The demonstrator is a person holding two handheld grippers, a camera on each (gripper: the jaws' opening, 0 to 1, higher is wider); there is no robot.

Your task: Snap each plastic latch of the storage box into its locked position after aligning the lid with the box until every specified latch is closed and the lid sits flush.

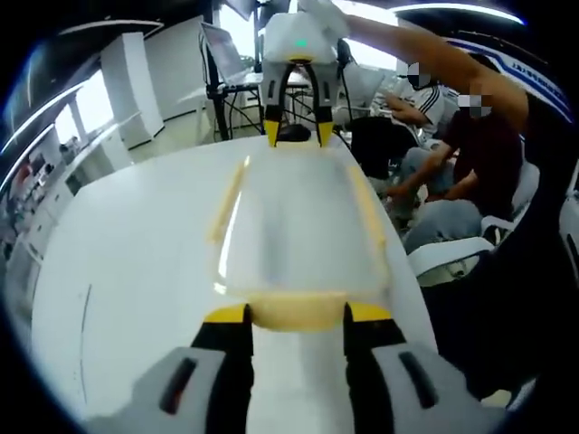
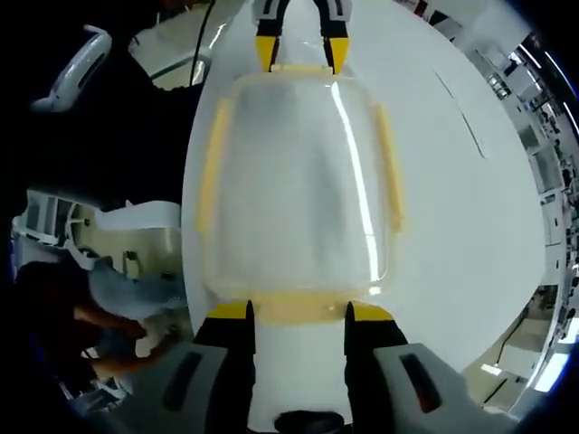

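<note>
One storage box rests on one white table; one clear lid covers it; four yellow latches line its edges, one per side; two grippers face each other at its opposite ends; two seated people sit beyond the table's edge.

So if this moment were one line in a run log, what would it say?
stage: latching | storage box lid on, on white table | left claw open at end latch | right claw open at opposite end latch
</note>
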